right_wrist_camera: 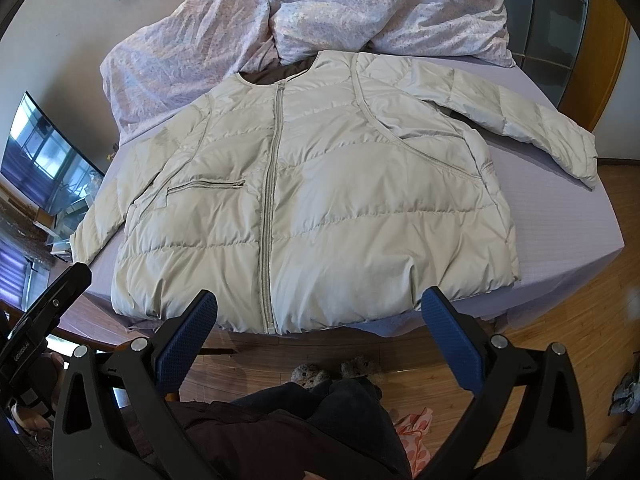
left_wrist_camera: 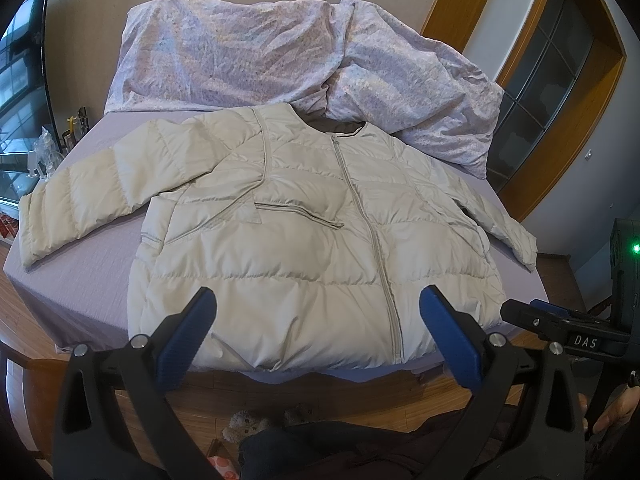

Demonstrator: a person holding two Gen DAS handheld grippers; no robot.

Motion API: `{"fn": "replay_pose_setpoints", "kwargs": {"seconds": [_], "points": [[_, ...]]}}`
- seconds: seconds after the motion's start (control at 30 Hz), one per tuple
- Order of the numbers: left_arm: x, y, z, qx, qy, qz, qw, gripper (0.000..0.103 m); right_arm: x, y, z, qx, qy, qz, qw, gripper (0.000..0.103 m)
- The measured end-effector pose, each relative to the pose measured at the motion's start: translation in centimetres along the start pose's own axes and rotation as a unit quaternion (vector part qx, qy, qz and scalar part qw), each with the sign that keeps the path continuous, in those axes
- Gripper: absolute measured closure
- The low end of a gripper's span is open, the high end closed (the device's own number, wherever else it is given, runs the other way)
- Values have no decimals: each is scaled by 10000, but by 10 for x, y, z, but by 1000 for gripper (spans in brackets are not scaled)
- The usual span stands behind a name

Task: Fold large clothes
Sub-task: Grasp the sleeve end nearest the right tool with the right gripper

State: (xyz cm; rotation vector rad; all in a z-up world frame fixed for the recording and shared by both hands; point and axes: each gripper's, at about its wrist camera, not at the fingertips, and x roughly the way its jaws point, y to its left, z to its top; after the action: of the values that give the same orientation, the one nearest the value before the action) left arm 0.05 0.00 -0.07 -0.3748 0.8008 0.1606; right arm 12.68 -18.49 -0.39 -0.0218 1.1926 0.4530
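A cream quilted puffer jacket [left_wrist_camera: 304, 240] was laid front-up and zipped on the lilac sheet of a bed [left_wrist_camera: 80, 280], its hem at the near edge, its collar toward a rumpled floral duvet [left_wrist_camera: 280, 48] at the far side, and both sleeves spread outward, the right one reaching close to the bed's corner. It was judged to be light for its bulk, soft and springy, with a smooth shell that would likely slide on itself and puff back open once folded; no fragility was expected. A pinch through shell and filling together was thought safer than a grip on the slick surface alone, and the firmer stitched places were judged the best holds: a sleeve cuff [right_wrist_camera: 580, 160], a shoulder seam, or a hem corner. The left gripper [left_wrist_camera: 318, 312] was held above the near hem with its blue pads spread wide and nothing between them. The right gripper [right_wrist_camera: 320, 312] was likewise spread and empty, poised just short of the hem. Neither was touching the fabric. Beyond the bed edge, a wooden floor [right_wrist_camera: 560, 320] and a pair of fuzzy slippers [right_wrist_camera: 332, 370] were visible.
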Motion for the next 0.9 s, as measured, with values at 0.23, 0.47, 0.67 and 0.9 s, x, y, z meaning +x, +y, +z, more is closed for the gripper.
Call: {"fn": "replay_pose_setpoints", "kwargs": {"seconds": [0.23, 0.47, 0.67, 0.9], "points": [[21, 3, 14, -40, 120, 121, 9998, 2, 16, -44, 24, 767, -343, 190, 9963, 1], [50, 2, 36, -13, 242, 351, 9991, 2, 48, -124, 59, 1916, -438, 271, 9801, 1], [78, 6, 58, -187, 443, 648, 9967, 2, 71, -226, 86, 3376, -527, 138, 9397, 1], [106, 7, 70, -397, 798, 803, 9928, 2, 81, -331, 88, 4576, -801, -532, 8840, 13]]}}
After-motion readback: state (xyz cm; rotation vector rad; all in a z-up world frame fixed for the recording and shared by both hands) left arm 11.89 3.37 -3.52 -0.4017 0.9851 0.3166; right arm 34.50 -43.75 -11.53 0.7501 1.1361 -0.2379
